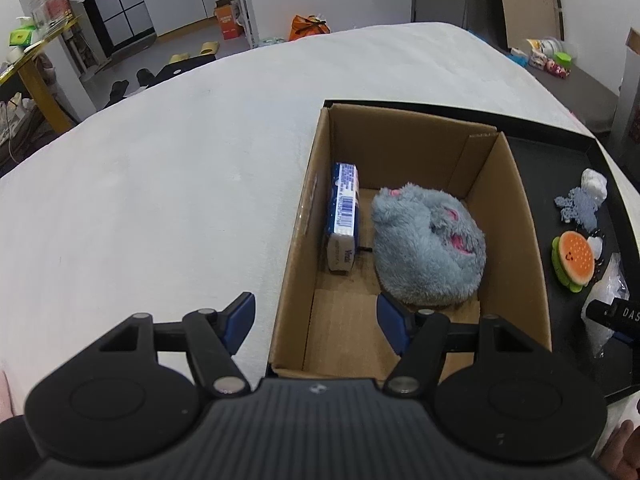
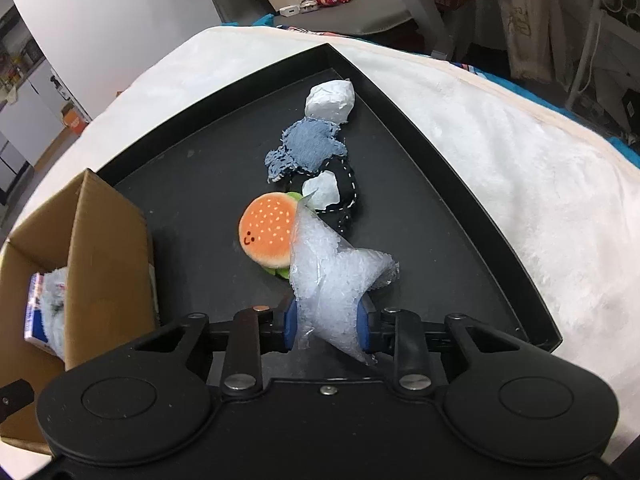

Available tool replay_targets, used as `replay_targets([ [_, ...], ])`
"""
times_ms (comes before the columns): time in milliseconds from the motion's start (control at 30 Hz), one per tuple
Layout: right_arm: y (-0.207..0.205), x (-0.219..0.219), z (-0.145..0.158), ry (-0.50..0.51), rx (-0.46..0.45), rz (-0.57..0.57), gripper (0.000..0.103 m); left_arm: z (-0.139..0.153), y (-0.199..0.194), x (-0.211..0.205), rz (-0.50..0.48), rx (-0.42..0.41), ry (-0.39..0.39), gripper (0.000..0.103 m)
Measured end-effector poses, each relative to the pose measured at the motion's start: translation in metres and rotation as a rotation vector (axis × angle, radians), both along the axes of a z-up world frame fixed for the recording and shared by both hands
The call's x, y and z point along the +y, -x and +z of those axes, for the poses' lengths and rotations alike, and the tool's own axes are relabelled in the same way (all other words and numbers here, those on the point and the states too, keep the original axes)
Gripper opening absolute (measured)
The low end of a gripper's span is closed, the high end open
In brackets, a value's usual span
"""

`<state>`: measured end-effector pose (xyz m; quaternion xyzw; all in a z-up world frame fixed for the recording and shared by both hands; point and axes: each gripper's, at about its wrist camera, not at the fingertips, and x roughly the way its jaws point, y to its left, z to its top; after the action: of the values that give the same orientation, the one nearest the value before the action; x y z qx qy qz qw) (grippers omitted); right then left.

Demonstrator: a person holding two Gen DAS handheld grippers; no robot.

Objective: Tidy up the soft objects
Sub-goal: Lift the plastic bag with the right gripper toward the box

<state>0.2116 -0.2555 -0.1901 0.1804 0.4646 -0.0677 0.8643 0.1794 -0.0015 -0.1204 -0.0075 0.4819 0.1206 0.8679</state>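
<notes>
The clear bubble-wrap bag [image 2: 334,276] is clamped between the blue fingers [image 2: 290,326] of the right gripper [image 2: 326,326], which press on its lower end from both sides. The bag sits low over the black tray [image 2: 460,184], and its upper edge overlaps the burger plush toy [image 2: 266,234]. The toy lies flat on the tray floor, orange bun with a small smiling face uppermost, green trim showing beneath.

Beyond the toy lies a black fabric piece with white stitching [image 2: 346,196], with a small crumpled white paper [image 2: 322,192] on top. A frayed denim patch [image 2: 308,148] overlaps the far end of the black piece, and a larger white paper ball [image 2: 330,100] touches the denim at the far end of the row.

A cardboard box [image 1: 516,216] stands on the tray's left portion. Inside it rests a grey plush toy with pink markings [image 1: 424,244], and just beside that, against the left wall, a blue-and-white tissue pack [image 1: 344,216] on its edge.

The left gripper [image 1: 316,320] hangs over the near left corner of the box, fingers [image 1: 240,316] apart, nothing between them. The tray rests on a white fleecy blanket [image 1: 160,184].
</notes>
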Motion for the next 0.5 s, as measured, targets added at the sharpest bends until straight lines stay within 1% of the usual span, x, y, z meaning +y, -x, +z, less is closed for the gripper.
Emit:
replay_targets([
  [67, 0.001, 0.001, 0.004, 0.006, -0.017, 0.012, 0.027, 0.001, 0.001, 0.003, 0.002, -0.005, 0.001, 0.066],
  [167, 0.003, 0.003, 0.01, -0.031, -0.032, 0.035, 0.027, 0.001, 0.003, 0.009, 0.017, -0.004, 0.02, 0.066],
  [300, 0.006, 0.007, 0.018, -0.038, -0.047, 0.05, 0.027, 0.002, 0.007, 0.014, 0.015, -0.009, 0.025, 0.066],
  [500, 0.004, 0.016, 0.038, -0.02, -0.093, 0.099, 0.027, 0.002, 0.01, 0.024, 0.027, -0.015, 0.064, 0.066],
])
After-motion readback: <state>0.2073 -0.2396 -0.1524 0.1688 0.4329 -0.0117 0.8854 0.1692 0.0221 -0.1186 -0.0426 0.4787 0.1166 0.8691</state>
